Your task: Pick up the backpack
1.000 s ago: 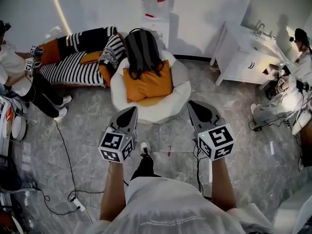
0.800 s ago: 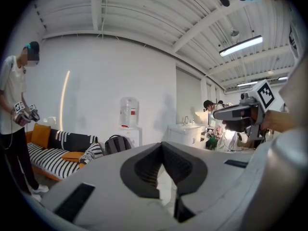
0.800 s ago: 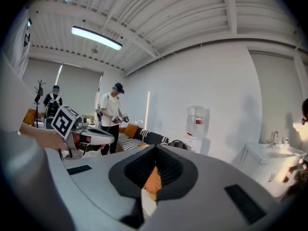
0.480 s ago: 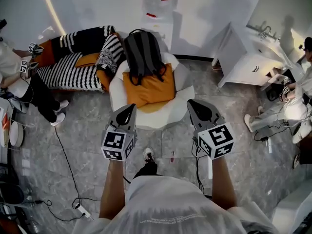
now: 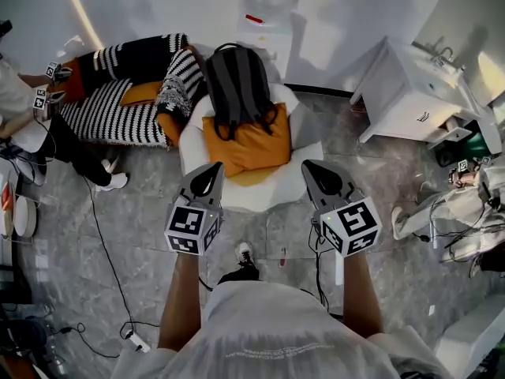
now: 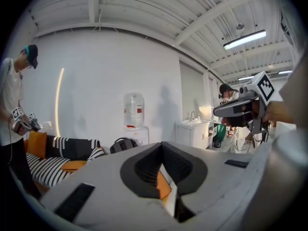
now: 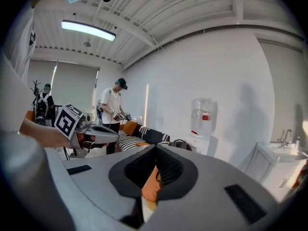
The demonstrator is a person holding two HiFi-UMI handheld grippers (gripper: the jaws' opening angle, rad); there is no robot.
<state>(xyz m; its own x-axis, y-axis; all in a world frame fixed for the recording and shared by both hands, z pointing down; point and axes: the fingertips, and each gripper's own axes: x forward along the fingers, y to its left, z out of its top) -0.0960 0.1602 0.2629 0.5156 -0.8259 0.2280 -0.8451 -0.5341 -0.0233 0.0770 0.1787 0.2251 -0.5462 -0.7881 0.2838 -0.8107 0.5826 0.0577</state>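
A dark grey backpack (image 5: 237,85) stands upright against an orange cushion (image 5: 251,142) on a round white beanbag seat (image 5: 292,172). Both grippers are held side by side in front of the seat, pointing at it. My left gripper (image 5: 213,169) is shut and empty, its tip over the seat's near left edge. My right gripper (image 5: 308,166) is also shut and empty, at the seat's near right edge. In the left gripper view the backpack (image 6: 126,145) shows beyond the shut jaws. In the right gripper view the backpack (image 7: 181,145) sits just past the jaw tips.
A black-and-white striped sofa (image 5: 118,113) lies left of the seat. A water dispenser (image 5: 264,6) stands behind it, and a white sink cabinet (image 5: 410,93) to the right. People stand at the left (image 5: 31,125) and right (image 5: 465,204) edges. Cables (image 5: 102,243) trail across the floor.
Both grippers have advanced together toward the white seat, so the seat and backpack now lie closer to their tips. Both stay shut. The person at the left has shifted a leg.
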